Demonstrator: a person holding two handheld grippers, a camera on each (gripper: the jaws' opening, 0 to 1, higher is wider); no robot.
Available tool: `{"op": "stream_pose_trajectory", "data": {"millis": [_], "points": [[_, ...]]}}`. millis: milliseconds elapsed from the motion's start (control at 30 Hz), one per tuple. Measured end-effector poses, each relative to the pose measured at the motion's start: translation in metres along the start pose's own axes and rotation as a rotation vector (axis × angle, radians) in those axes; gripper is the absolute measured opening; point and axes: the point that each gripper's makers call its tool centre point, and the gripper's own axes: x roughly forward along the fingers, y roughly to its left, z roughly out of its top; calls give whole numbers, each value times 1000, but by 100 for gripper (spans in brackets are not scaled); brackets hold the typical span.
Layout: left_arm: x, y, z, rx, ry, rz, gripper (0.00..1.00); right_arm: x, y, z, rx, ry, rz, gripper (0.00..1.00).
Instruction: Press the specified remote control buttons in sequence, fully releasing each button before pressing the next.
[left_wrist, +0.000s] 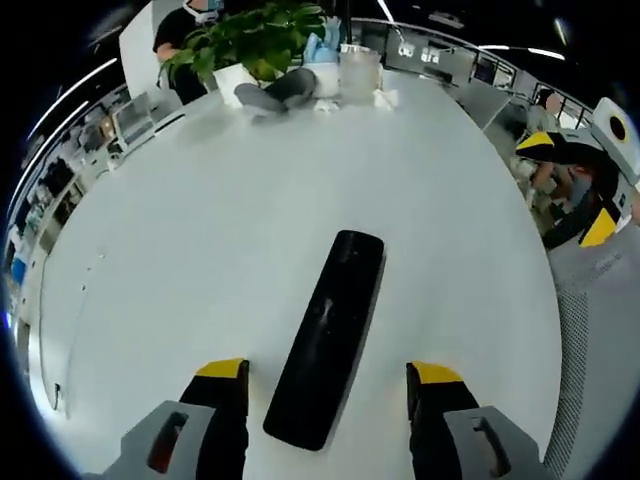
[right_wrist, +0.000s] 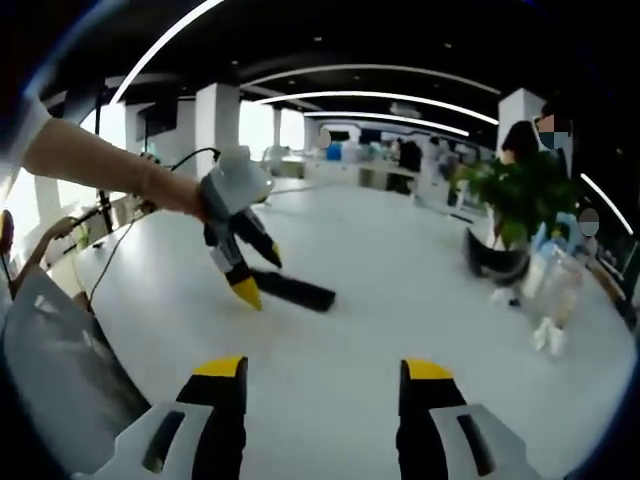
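White, smooth and round-edged, the tabletop (left_wrist: 200, 230) carries everything under inspection. In the right gripper view the same tabletop (right_wrist: 400, 290) runs back toward an open office.

A potted plant (left_wrist: 250, 40) stands at the far edge in the left gripper view, with a clear container (left_wrist: 358, 72) just beside it and a dark grey curved item (left_wrist: 280, 90) lying in front of the pot. The right gripper view shows the plant (right_wrist: 520, 200) at the right side of the tabletop.

The black remote control (left_wrist: 328, 340) lies flat on the tabletop, lengthwise between the two jaws of the left tool (left_wrist: 328, 385), its near end level with the yellow tips. The jaws stand wide apart on either side and touch nothing. In the right gripper view the remote control (right_wrist: 295, 290) lies well ahead, and the left tool (right_wrist: 258, 272), held by a hand (right_wrist: 175, 195), is tilted down over its near end with jaws parted.

The right tool (right_wrist: 320, 385) is spread wide and holds nothing, over bare tabletop. It also appears at the right edge of the left gripper view (left_wrist: 575, 190).
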Motion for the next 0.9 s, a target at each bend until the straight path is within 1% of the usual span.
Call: {"op": "stream_pose_trajectory", "data": {"millis": [33, 200, 333, 367, 433, 467, 500, 533, 567, 667, 700, 800, 900], "points": [[0, 1, 0, 4, 1, -3, 67, 0, 0, 0, 1, 2, 2, 59], [-1, 3, -2, 41, 39, -22, 63, 1, 3, -1, -10, 11, 10, 59], [-2, 4, -3, 48, 30, -23, 61, 1, 2, -1, -12, 16, 4, 58], [-3, 3, -2, 56, 24, -27, 59, 1, 1, -2, -11, 20, 1, 57], [-4, 3, -2, 67, 20, -31, 49, 1, 2, -3, -9, 23, 2, 57], [-4, 3, -2, 74, 18, -32, 42, 2, 2, -2, -10, 23, 3, 57], [-4, 3, -1, 85, 17, -33, 33, 2, 2, -2, -11, 22, 3, 57], [-5, 3, -2, 96, 21, -31, 27, 2, 2, -2, -13, 22, 3, 57], [-5, 4, -3, 113, 26, -28, 26, 2, 2, -2, -15, 23, 3, 57], [-7, 2, -2, 124, 15, -28, 25, 2, 3, -3, -17, 25, 4, 57], [-7, 1, -1, 150, 5, -34, 24, 2, 3, -3, -19, 25, 4, 57], [-9, -5, -5, 154, 20, -56, 23, 2, 3, -2, -21, 23, 6, 56], [-11, -11, -9, 195, 28, -82, 23, 2, 4, -2, -19, 23, 8, 56]]}}
